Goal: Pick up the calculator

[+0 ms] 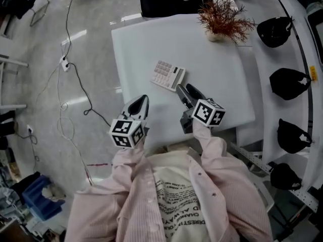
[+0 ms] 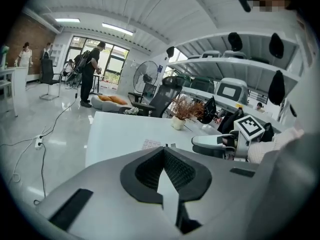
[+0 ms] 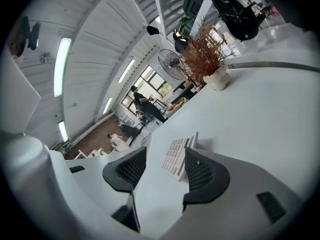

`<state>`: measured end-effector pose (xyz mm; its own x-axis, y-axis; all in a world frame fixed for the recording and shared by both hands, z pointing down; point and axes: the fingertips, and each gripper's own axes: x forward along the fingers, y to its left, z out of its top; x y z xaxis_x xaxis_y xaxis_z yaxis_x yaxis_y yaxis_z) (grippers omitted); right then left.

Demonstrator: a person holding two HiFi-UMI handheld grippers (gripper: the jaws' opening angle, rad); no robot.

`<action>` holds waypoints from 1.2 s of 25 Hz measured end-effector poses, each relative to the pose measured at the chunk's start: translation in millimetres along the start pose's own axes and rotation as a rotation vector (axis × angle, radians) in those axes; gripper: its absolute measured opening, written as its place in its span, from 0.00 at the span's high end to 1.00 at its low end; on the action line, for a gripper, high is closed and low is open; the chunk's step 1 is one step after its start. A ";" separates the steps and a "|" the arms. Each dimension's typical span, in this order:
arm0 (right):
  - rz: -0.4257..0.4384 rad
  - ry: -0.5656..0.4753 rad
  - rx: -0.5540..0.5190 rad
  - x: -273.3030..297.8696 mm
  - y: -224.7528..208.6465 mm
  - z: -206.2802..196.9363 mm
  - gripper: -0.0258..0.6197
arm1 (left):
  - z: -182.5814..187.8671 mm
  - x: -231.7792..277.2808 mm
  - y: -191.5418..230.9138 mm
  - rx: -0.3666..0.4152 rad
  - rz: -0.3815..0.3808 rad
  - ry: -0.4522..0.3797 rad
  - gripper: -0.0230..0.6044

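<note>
Above a glossy floor (image 1: 81, 49), at the white table's (image 1: 217, 89) near edge, the left gripper (image 1: 143, 99) hung clenched and empty, the right gripper (image 1: 184, 88) gaped just short of the mid-table calculator (image 1: 167, 75), and a pot (image 1: 213, 36) of dry reddish sprigs (image 1: 224, 15) stood by the far edge.

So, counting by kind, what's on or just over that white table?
Calculator: 1
Potted dried plant: 1
Tongs: 2 (left tongs, right tongs)
Total: 4
</note>
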<state>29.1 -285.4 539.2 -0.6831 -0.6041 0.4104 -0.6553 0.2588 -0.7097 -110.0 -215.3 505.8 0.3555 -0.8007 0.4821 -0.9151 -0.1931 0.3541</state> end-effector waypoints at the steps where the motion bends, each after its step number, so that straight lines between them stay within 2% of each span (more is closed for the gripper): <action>1: -0.001 0.018 0.008 6.2 -4.6 -1.3 0.63 | -1.0 5.5 2.1 -0.005 0.006 0.005 0.96; 7: -0.029 0.092 0.049 35.4 -30.4 -6.0 0.63 | -9.2 32.9 11.7 -0.043 0.031 0.023 0.96; 20: -0.046 0.262 0.099 65.8 -40.3 -22.8 0.64 | -21.4 58.6 19.3 -0.063 0.048 0.071 0.96; 30: -0.072 0.285 0.183 75.5 -47.6 -27.9 0.78 | -15.4 68.9 23.8 -0.058 0.028 0.081 0.96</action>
<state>-0.3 -322.3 620.0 -0.7168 -0.3748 0.5880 -0.6539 0.0685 -0.7535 -104.4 -266.4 559.8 0.3467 -0.7562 0.5549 -0.9130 -0.1366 0.3844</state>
